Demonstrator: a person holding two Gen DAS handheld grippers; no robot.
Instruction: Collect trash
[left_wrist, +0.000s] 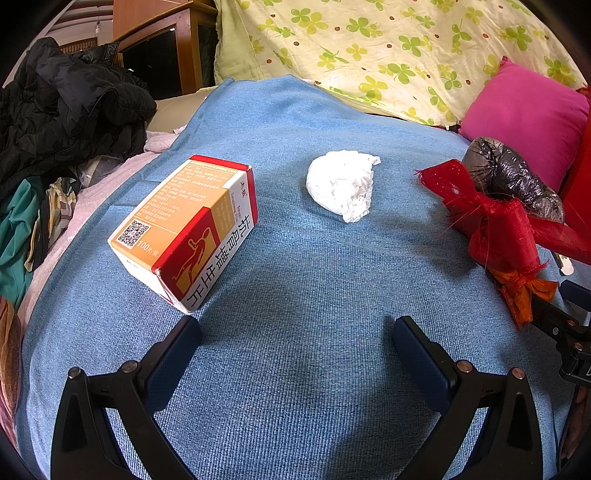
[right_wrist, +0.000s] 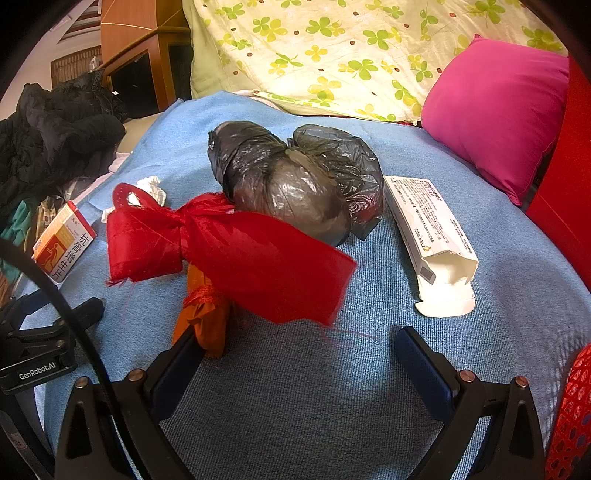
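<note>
Blue ribbed blanket (left_wrist: 295, 258) covers the bed and serves as the working surface, with a clover-print quilt (left_wrist: 388, 48) and a pink cushion (left_wrist: 524, 114) along the top of both views and dark clothing (left_wrist: 66, 107) heaped at upper left. Scattered loose on the blanket, the trash looks laid out for one-by-one pickup. In the left wrist view a stiff orange-and-red cardboard medicine box (left_wrist: 188, 229) sits left of centre, a crumpled white tissue wad (left_wrist: 341, 184) at centre, soft and irregular. In the right wrist view a knotted, glossy black plastic bag (right_wrist: 295, 181) lies at centre, a frayed red mesh cloth (right_wrist: 229, 251) in front of it, and a flattened white carton with a torn-open end (right_wrist: 432, 240) to its right. A red lattice basket (right_wrist: 569, 417) peeks in at lower right, probably the bin. The left gripper (left_wrist: 297, 332) is spread wide, grasping nothing, aimed between box and tissue. The right gripper (right_wrist: 299, 343) is likewise released, its left finger touching the mesh's orange bundle (right_wrist: 203, 317)
</note>
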